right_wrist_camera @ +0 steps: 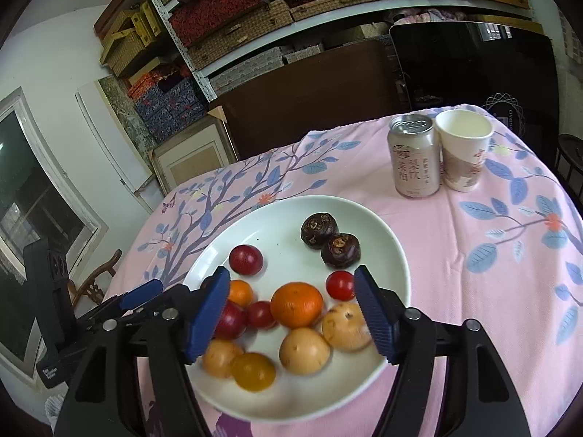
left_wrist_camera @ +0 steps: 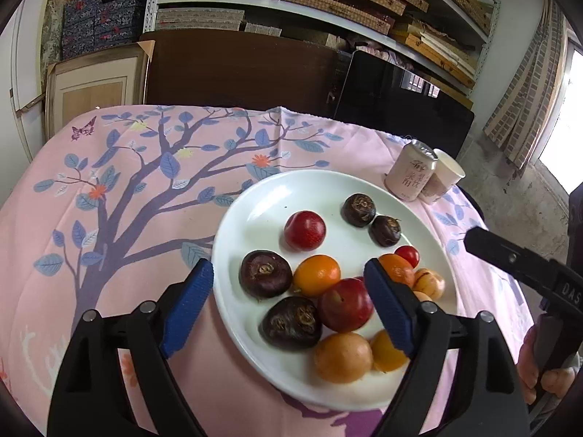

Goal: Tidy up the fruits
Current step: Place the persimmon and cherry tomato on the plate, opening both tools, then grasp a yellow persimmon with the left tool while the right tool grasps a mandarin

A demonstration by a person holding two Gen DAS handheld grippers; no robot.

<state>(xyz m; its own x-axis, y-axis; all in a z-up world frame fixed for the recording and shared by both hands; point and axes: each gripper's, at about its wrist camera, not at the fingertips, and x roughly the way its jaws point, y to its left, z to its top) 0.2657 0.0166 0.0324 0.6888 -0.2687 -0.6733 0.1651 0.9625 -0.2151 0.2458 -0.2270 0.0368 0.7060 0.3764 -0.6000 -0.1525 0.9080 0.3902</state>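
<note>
Fruit-filled white plate [left_wrist_camera: 255, 200], both tongs open

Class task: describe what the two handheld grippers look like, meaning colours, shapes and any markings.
Both the left gripper and right gripper have black angular frames with silver rivets and two fingers faced with ribbed blue pads. White lettering marks the black handles.

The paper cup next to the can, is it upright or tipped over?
Upright. The paper cup stands on its base on the tablecloth beside the can, mouth facing up.
</note>
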